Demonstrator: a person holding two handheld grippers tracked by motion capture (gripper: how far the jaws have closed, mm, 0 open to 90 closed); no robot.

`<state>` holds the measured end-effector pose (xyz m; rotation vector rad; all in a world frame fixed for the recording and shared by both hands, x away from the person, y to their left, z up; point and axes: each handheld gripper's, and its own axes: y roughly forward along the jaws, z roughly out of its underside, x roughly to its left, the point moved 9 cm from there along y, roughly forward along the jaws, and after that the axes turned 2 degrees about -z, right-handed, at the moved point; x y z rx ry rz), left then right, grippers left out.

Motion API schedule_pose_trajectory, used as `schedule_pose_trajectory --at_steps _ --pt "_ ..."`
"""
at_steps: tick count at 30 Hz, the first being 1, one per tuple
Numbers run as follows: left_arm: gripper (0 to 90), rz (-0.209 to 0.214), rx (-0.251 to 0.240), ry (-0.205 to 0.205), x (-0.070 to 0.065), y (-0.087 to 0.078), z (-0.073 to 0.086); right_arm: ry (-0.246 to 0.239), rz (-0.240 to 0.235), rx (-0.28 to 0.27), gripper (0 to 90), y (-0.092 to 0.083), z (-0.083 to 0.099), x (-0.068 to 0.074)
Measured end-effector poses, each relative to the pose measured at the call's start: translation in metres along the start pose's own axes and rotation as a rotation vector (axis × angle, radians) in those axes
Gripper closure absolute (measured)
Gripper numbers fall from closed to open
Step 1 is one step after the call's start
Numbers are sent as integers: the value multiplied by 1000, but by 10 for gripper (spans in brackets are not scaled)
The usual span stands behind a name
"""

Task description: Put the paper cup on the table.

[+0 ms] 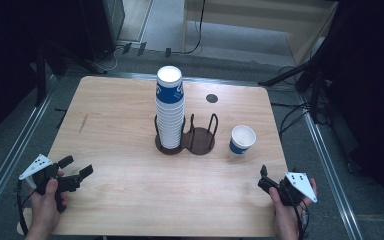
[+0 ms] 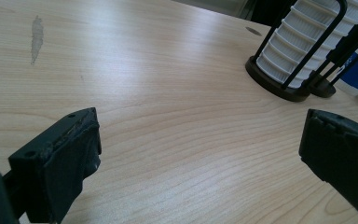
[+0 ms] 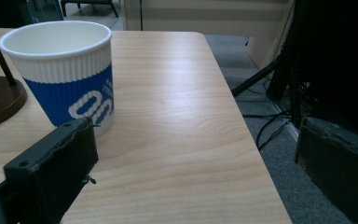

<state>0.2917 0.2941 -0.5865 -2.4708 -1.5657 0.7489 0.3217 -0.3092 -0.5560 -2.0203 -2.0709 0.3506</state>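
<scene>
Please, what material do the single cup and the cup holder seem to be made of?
Single cup: probably paper, matte, with a ribbed white band, a blue print and a rolled rim. Cup holder: thin dark rods, likely metal; its brown round bases could be wood or plastic.

Near table [image 1: 130, 200] bare; cup stack [image 1: 170, 107], rack [image 1: 200, 135], lone cup [image 1: 242, 140] block mid-table.

Pale wooden table [image 1: 130, 200] on grey carpet [image 1: 260, 40], cables [image 1: 290, 120] trailing, dim surroundings.
</scene>
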Motion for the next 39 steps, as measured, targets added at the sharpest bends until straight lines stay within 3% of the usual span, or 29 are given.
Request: schedule_pose_trajectory --at_steps 14,21,26,39 --pt "0 9 -4 -11 0 -1 0 -11 39 45 0 -11 20 -23" --pt "0 15 -1 -13 0 -1 0 5 47 68 0 -19 30 -32" --pt "0 17 -2 -26 1 -2 0 43 50 61 0 -24 31 -40" --pt "0 8 28 -41 4 3 0 46 69 63 0 -23 33 -39"
